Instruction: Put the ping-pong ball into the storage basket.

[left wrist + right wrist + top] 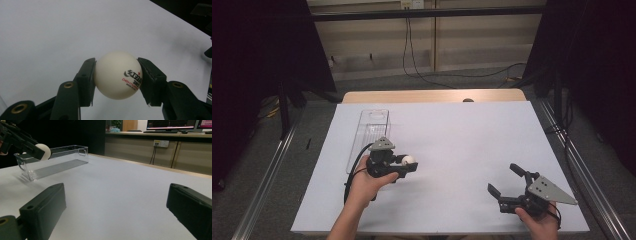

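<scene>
Left tongs (117, 75) are clenched on the white ball (117, 75), held at lower left of centre in the high view, just right of the clear bin (371, 131). Right tongs (507, 182) stand released, empty, at lower right above the bench (462, 130). Risk: the pads meet the smooth, round ball on narrow contact; any twist or slackening could squirt it free to roll away.
</scene>
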Tool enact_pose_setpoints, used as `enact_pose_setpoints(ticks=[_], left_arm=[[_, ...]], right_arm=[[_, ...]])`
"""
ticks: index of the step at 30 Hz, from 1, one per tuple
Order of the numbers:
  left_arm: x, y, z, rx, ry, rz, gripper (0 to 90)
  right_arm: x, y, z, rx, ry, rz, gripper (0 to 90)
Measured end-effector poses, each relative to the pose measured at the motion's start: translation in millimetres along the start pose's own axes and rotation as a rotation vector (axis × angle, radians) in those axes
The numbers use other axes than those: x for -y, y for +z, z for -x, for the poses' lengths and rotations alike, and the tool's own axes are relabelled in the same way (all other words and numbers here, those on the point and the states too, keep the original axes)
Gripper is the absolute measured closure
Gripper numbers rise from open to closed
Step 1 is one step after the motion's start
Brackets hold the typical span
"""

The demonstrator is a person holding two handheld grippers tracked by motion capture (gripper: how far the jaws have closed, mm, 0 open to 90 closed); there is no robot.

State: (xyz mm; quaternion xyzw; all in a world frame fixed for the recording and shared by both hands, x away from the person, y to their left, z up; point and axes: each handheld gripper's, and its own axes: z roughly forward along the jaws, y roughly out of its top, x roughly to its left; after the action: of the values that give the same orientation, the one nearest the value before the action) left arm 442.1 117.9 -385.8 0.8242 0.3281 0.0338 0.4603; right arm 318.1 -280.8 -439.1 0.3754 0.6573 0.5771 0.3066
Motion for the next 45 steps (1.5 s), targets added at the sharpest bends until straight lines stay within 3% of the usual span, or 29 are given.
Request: enact_pose_setpoints(ticks=[16,45], left_arm=[[-1.8,-7.9,-7.5,-0.022,-0.021,0.018,51.1],[-4.4,-19.6,-15.0,-0.027,-0.029,0.042,51.1]], right_arm=[[0.4,0.3,-0.3,0.0,0.004,-0.004,2.0],[0.5,-0.1,-0.3,0.001,0.001,-0.004,2.1]])
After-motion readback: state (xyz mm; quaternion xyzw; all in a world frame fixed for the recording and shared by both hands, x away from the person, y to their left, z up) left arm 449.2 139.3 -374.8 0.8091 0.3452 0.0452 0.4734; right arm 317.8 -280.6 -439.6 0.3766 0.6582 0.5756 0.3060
